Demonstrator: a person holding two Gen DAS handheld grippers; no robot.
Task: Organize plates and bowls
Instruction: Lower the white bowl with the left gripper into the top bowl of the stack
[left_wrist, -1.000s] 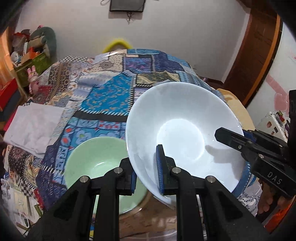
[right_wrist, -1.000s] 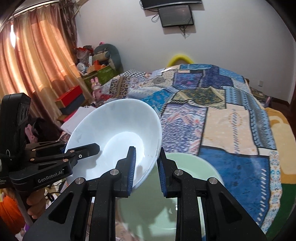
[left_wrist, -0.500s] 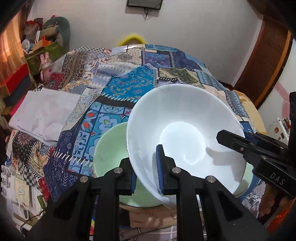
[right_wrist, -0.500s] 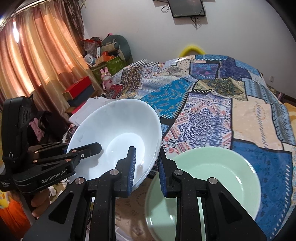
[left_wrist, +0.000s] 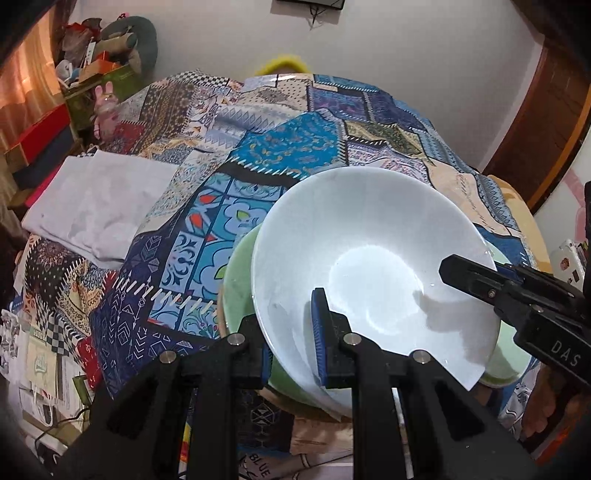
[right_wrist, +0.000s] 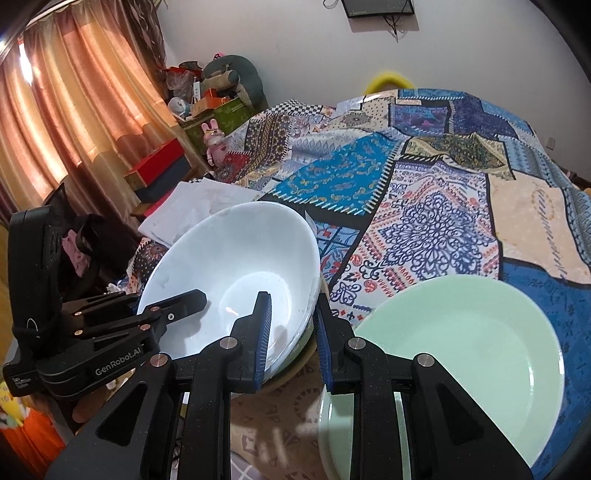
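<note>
White bowl (left_wrist: 373, 266) plain, glossy, between blue-padded black fingers (left_wrist: 320, 332) of left gripper (left_wrist: 290, 343). Pale green bowl (left_wrist: 238, 291) beneath it, plain. Pale green plate (right_wrist: 461, 354) right of right gripper (right_wrist: 291, 332), unpatterned. Quilt (right_wrist: 424, 206) ahead of both grippers: patchwork of blue, navy, cream, red, with florals, diamonds, checks. White cloth (left_wrist: 96, 206) ahead-left of left gripper. Curtains (right_wrist: 74, 122) far left of right gripper, orange-brown.

glossy smooth white ceramic bowl (left_wrist: 373, 266), glossy pale green ceramic plate (right_wrist: 461, 350), matt black plastic gripper fingers (left_wrist: 365, 373) with ribbed blue rubbery pads (left_wrist: 318, 328), printed patchwork cloth bedspread (right_wrist: 424, 192), plain white folded cloth (left_wrist: 96, 206), sheer orange curtain fabric (right_wrist: 74, 110)
</note>
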